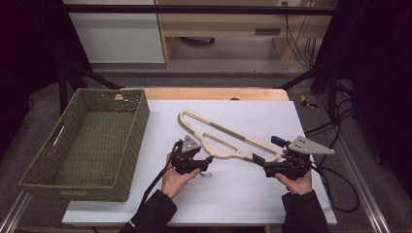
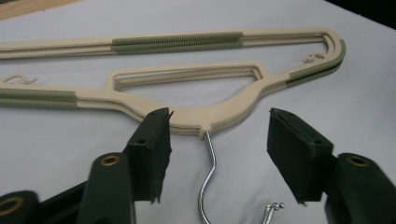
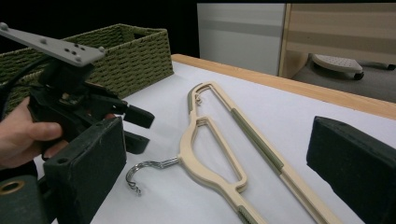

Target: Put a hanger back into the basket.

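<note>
In the high view, a cream clothes hanger point(image 1: 221, 137) with olive grip strips lay flat on the white tabletop point(image 1: 252, 194), slanting from near the far middle toward the right edge. A green woven basket point(image 1: 87, 145) sat at the left edge. The left gripper point(image 1: 206, 162) sat just on the near side of the hanger's neck, beside the metal hook point(image 1: 208, 174). The right gripper point(image 1: 256, 160) lay level at the hanger's right end, pointing toward the left gripper.

In the left gripper view, the jaws stood apart on either side of the hook's point(image 2: 208, 177) shank, just below the hanger's point(image 2: 196, 116) neck. Neither pad point(image 2: 152, 154) pressed on the wire.

In the right gripper view, the jaws stood wide apart with nothing clamped between them. The hanger point(image 3: 219, 154) lay on the tabletop point(image 3: 303, 116) ahead, its hook point(image 3: 140, 173) curling toward the left gripper point(image 3: 135, 128), and the basket point(image 3: 126, 51) stood beyond that.
</note>
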Demonstrator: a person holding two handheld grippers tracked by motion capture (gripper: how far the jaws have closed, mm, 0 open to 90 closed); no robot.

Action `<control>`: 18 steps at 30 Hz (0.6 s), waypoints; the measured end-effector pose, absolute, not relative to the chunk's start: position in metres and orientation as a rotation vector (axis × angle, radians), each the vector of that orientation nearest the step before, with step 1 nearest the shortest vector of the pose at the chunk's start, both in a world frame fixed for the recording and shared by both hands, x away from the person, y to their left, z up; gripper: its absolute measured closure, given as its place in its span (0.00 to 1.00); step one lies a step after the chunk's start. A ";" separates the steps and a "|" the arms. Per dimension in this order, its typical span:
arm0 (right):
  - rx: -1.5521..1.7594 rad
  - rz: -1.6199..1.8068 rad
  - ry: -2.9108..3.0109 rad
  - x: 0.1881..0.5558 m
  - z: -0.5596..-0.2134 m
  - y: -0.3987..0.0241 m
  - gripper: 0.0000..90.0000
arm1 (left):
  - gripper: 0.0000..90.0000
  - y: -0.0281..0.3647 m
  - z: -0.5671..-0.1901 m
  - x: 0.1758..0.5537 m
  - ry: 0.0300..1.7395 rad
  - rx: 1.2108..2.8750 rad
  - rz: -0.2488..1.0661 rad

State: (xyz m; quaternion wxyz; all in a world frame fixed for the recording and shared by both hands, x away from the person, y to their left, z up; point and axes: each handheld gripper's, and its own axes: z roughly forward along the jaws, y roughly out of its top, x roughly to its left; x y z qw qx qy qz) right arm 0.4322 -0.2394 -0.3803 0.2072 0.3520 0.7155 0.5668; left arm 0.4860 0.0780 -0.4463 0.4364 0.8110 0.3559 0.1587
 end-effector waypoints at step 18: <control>0.982 1.576 2.010 0.435 -0.383 -0.237 0.07 | 0.80 0.064 -0.479 0.505 0.987 2.080 0.335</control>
